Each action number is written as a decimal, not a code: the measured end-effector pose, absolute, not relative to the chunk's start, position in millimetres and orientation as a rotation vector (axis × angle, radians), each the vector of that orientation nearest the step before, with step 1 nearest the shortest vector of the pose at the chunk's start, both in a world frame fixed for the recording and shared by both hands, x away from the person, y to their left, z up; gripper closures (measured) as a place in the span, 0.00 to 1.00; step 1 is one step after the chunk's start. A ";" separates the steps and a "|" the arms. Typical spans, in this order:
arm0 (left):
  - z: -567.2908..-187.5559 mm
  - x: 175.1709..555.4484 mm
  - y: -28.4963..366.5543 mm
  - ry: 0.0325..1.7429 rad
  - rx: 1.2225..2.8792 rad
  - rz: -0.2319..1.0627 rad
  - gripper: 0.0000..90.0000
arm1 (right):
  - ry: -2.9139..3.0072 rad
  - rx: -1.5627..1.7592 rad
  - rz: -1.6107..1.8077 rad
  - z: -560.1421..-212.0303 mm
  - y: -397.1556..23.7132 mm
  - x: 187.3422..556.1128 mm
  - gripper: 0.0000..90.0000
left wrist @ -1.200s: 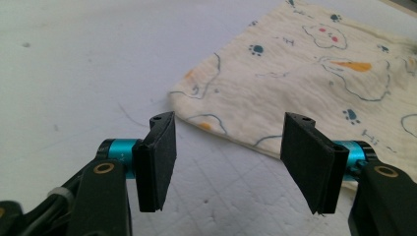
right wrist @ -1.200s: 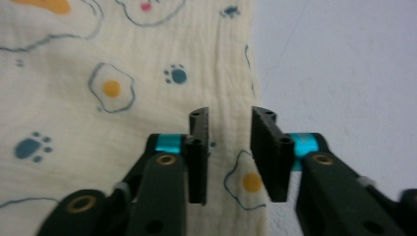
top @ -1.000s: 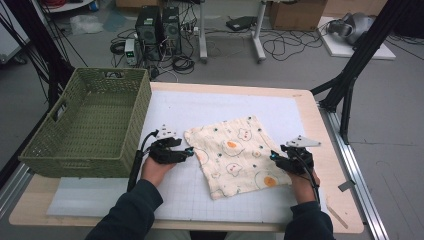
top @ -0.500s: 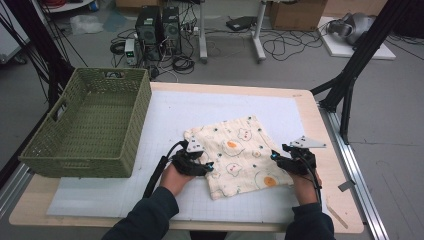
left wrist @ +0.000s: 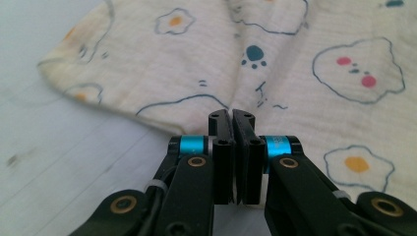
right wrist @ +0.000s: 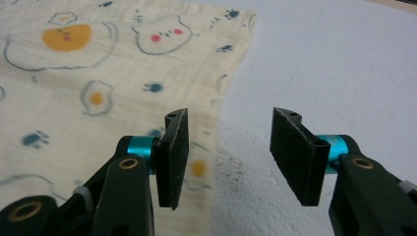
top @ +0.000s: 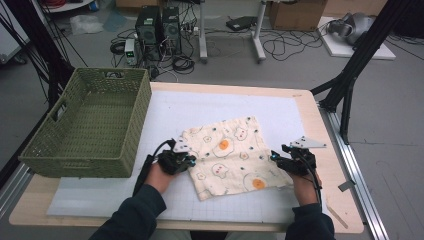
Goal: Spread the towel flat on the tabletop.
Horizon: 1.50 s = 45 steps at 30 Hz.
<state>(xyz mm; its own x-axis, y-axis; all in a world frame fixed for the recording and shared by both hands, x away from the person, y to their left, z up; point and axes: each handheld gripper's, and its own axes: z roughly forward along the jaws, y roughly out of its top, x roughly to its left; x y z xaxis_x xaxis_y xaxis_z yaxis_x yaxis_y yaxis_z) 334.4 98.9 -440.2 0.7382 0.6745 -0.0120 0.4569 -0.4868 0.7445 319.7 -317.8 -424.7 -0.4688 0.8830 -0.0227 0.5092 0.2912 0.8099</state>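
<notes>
Cloth (top: 231, 157): cream fabric printed with fried eggs, paw marks and small faces, lying mostly flat on the white mat (top: 235, 107), right of the green wicker basket (top: 90, 125). Its left edge is puckered where the left gripper (top: 186, 161) meets it.

Left gripper view: jaws pressed together, a fold of cloth edge pinched between the tips; fabric ridges up from that point. Right gripper view: right gripper (right wrist: 226, 147) with jaws wide apart, straddling the cloth's right edge, one pad over fabric, the other over bare mat; dark specks on the mat between them.

High view: mat covers a wooden table (top: 327, 165). Grey floor beyond, with computer towers (top: 160, 25), tangled cables (top: 280, 47) and black frame legs (top: 357, 60)
</notes>
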 end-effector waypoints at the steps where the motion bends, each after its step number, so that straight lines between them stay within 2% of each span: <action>1: -440.6 335.5 107.4 0.876 2.151 0.361 0.96 | 2.093 1.240 1.057 -425.2 -317.1 320.3 0.54; 6: -440.2 338.3 130.0 0.925 2.103 0.343 0.92 | 2.115 1.242 1.071 -427.9 -309.5 325.5 0.55; 8: -439.9 339.3 131.6 0.941 2.071 0.347 0.83 | 2.125 1.242 1.074 -428.9 -305.0 329.5 0.55; 10: -439.7 340.8 132.9 0.966 2.038 0.360 0.68 | 2.131 1.248 1.091 -429.5 -299.5 333.3 0.56; 13: -438.7 342.9 136.0 0.988 1.990 0.382 0.55 | 2.147 1.248 1.115 -431.7 -289.4 342.0 0.59; 20: -434.4 350.1 139.5 1.021 1.915 0.409 0.53 | 2.228 1.252 1.095 -444.9 -260.1 364.2 0.63; 22: -432.5 353.5 139.5 1.027 1.893 0.404 0.53 | 2.258 1.239 1.053 -449.1 -253.4 365.7 0.71; 23: -431.7 355.8 139.1 1.032 1.897 0.403 0.53 | 2.274 1.227 1.051 -447.6 -253.0 364.6 0.84; 25: -430.6 358.5 138.1 1.040 1.890 0.412 0.52 | 2.289 1.204 1.008 -444.5 -252.5 361.4 0.93; 27: -430.0 362.0 136.9 1.045 1.887 0.415 0.52 | 2.300 1.176 0.923 -440.7 -253.6 356.7 0.96; 36: -429.8 381.4 132.2 1.096 1.872 0.420 0.50 | 2.330 1.170 0.789 -431.8 -279.8 328.3 0.95; 39: -431.3 389.0 127.6 1.107 1.884 0.420 0.49 | 2.318 1.152 0.880 -431.5 -285.9 320.9 0.78; 41: -432.5 395.9 122.6 1.119 1.874 0.423 0.49 | 2.292 1.144 0.908 -432.0 -287.9 318.4 0.71; 45: -436.5 408.5 113.4 1.137 1.912 0.434 0.47 | 2.255 1.129 0.969 -430.5 -290.9 316.9 0.64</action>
